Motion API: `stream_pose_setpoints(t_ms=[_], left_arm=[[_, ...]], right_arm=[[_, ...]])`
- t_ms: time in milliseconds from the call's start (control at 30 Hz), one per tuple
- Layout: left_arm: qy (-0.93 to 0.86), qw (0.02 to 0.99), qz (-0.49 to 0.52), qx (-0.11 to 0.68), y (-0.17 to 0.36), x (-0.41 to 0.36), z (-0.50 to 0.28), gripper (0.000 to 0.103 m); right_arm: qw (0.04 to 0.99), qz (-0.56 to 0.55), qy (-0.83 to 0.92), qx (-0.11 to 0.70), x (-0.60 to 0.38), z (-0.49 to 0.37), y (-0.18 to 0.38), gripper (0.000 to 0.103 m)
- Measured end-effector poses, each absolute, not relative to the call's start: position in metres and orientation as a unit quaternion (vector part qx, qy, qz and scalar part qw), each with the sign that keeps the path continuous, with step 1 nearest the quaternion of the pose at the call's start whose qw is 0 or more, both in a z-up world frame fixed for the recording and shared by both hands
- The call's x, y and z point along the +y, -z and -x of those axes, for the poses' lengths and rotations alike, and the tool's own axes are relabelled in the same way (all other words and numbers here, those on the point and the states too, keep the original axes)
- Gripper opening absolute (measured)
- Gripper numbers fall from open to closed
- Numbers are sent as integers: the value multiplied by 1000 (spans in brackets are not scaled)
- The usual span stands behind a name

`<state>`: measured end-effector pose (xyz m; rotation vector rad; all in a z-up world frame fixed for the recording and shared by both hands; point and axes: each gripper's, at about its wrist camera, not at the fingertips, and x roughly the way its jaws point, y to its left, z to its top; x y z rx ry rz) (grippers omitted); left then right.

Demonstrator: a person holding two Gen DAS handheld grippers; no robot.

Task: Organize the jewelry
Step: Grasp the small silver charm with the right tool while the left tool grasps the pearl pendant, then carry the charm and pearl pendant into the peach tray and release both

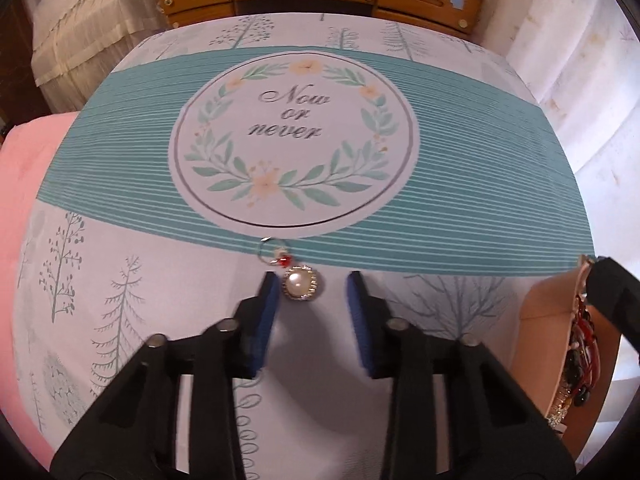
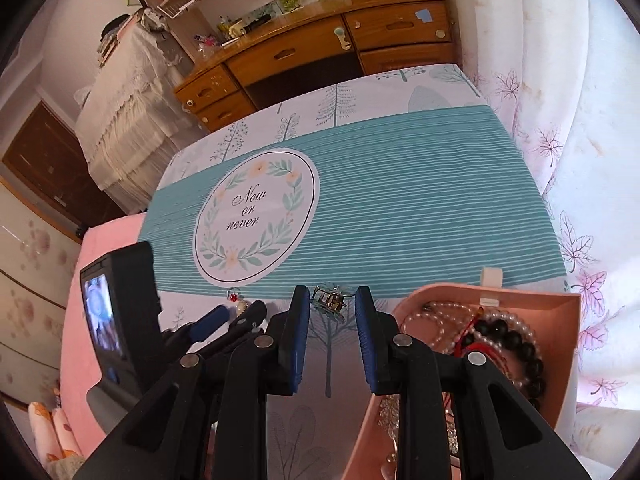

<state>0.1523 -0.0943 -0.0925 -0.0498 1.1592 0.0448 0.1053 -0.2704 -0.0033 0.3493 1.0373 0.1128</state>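
Note:
In the left wrist view a pearl brooch (image 1: 301,283) with a sparkly rim lies on the tablecloth, a small ring with a red bead (image 1: 276,254) just beyond it. My left gripper (image 1: 314,286) is open around the pearl, which sits against the left pad with a gap to the right pad. The right wrist view shows my right gripper (image 2: 332,300) shut on a small metal clip (image 2: 330,301) held at its fingertips above the cloth. Left of it are the left gripper (image 2: 241,309) and the pearl brooch (image 2: 242,306). A pink jewelry box (image 2: 560,320) stands open at the right.
The pink box (image 1: 548,320) holds pearl strands, a dark bead bracelet (image 2: 516,340) and red cord. The tablecloth (image 1: 440,200) has a teal striped band and a "Now or never" wreath. A wooden desk with drawers (image 2: 304,52) stands beyond; curtains hang right, pink bedding lies left.

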Motion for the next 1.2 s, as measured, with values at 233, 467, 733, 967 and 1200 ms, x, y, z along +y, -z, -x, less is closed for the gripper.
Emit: stream_pose_setpoints(t_ms=[233, 467, 733, 967, 1200], left_arm=[[-2, 834, 30, 551, 92, -88, -145, 13], [41, 840, 17, 541, 74, -67, -112, 0], [97, 856, 12, 508, 48, -31, -59, 0], [117, 868, 34, 481, 32, 4, -27, 0], [146, 883, 63, 441, 12, 22, -11, 0]], right_arm=[[856, -164, -55, 488, -273, -89, 1, 23], [860, -141, -69, 486, -259, -68, -7, 23], [859, -120, -78, 491, -247, -41, -11, 23], [863, -110, -86, 486, -243, -21, -16, 23], [863, -97, -104, 484, -236, -7, -18, 23]])
